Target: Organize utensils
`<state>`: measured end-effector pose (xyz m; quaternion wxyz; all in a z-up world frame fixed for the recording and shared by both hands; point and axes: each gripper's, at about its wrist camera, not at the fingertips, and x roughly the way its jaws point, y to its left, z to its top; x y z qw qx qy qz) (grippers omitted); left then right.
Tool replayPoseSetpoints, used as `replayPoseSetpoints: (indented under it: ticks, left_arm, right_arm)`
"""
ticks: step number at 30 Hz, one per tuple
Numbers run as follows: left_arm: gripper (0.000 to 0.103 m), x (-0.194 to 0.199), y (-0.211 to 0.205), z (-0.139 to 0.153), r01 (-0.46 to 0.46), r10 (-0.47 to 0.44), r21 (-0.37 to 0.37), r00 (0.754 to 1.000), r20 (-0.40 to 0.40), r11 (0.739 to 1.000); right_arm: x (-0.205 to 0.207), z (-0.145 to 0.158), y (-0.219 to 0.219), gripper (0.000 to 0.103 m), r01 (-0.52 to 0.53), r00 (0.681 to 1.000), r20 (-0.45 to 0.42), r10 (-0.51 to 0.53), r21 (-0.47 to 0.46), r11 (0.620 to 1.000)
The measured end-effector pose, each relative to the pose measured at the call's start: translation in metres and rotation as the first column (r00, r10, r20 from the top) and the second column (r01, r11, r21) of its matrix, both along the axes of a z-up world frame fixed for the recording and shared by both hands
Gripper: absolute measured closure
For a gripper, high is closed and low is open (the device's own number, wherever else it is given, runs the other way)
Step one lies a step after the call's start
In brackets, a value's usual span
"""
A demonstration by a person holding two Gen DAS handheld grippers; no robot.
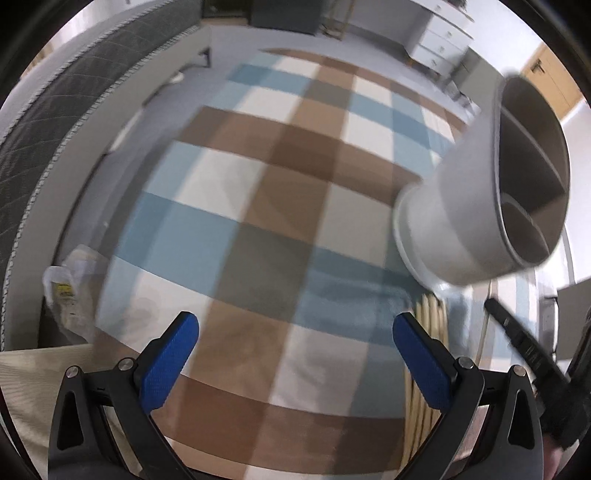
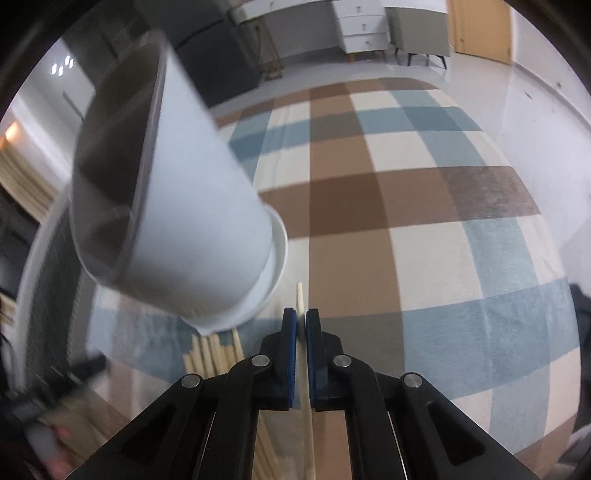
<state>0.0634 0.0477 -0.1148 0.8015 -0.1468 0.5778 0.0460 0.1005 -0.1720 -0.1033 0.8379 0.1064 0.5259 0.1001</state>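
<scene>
A white round utensil holder (image 1: 469, 214) with inner dividers stands on a saucer-like base on the checkered rug (image 1: 258, 206), to the right of my left gripper (image 1: 295, 326). That gripper hovers open over the rug with nothing between its blue pads. Several pale wooden chopsticks (image 1: 430, 325) lie side by side below the holder. In the right wrist view the holder (image 2: 199, 206) is at the left, and my right gripper (image 2: 301, 317) is shut on a single chopstick (image 2: 300, 295) whose tip sticks out past the pads. More chopsticks (image 2: 210, 354) lie left of it.
A grey quilted mattress edge (image 1: 55, 129) runs along the rug's left side, with a clear plastic bag (image 1: 70, 295) beside it. White drawers (image 2: 362, 29), a grey chair (image 2: 417, 33) and a wooden door (image 2: 480, 26) stand at the far wall.
</scene>
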Motion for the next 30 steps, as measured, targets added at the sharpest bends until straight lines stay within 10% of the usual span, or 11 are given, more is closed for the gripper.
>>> replayPoseSetpoints:
  ticks: [12,30]
  left_arm:
    - [0.004,-0.008,-0.051,-0.018,0.14,-0.138,0.067,0.99,-0.037,0.988]
    - [0.018,-0.001,-0.052,-0.028,0.127,-0.116,0.114,0.988,-0.099,0.985]
  right_arm:
    - [-0.017,0.034,-0.062,0.099,0.159,0.982,0.058,-0.18,0.255,0.954]
    - [-0.03,0.055,-0.083,0.099,0.168,0.969,0.125,-0.212,0.29,0.942]
